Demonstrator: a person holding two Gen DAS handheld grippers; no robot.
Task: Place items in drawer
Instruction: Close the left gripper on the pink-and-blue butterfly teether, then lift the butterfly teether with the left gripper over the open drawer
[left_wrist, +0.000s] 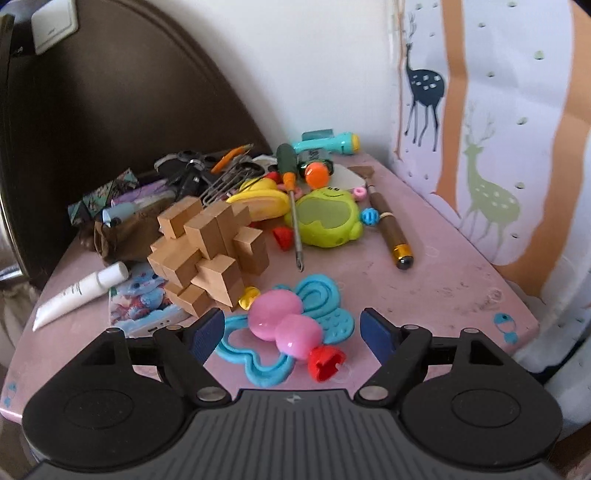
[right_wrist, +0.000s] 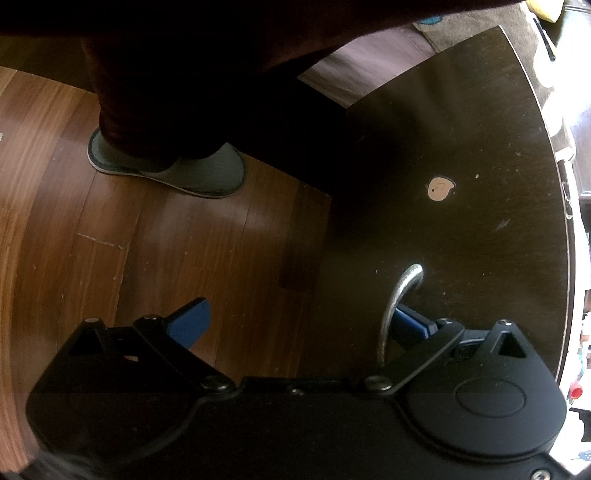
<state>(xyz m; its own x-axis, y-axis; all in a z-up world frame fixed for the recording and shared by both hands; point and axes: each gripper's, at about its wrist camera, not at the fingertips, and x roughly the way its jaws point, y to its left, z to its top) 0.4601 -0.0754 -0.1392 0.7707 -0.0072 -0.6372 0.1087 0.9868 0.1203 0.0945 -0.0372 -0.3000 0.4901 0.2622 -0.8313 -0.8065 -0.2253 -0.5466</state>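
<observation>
wood puzzle (left_wrist: 207, 254) & screwdriver (left_wrist: 291, 206) crowd behind butterfly teether (left_wrist: 291, 328).

Each tool is matte black plastic: a ribbed central plate with a small pale emblem, two round housings at about 8 and 4 o'clock, and linkage arms pinned by silver screws. The left tool (left_wrist: 291, 328) and right tool (right_wrist: 303, 321) carry blue ribbed pads (left_wrist: 207, 334). The person wears dark maroon trousers (right_wrist: 147, 110) and a grey slipper (right_wrist: 184, 170).
</observation>
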